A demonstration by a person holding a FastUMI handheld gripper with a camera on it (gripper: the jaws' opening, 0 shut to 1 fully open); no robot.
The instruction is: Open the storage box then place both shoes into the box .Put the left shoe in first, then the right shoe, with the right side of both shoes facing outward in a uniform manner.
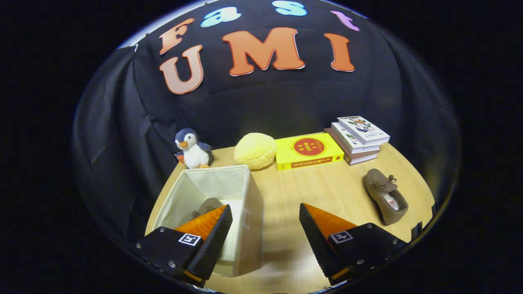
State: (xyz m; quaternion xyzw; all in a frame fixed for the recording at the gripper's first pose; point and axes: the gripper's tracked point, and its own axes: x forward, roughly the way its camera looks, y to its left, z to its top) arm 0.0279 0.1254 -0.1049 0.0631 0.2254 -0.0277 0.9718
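The tool [265, 220] has two wedge-shaped fingers [212, 232], each with an orange upper face and a black ribbed pad on its inner side. Each finger sits on a black block fastened with small silver screws. A square black-and-white marker is stuck on top of each block, just behind the orange part.

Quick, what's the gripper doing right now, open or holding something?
Gripper: open, holding nothing, fingers spread over the storage box's near wall.
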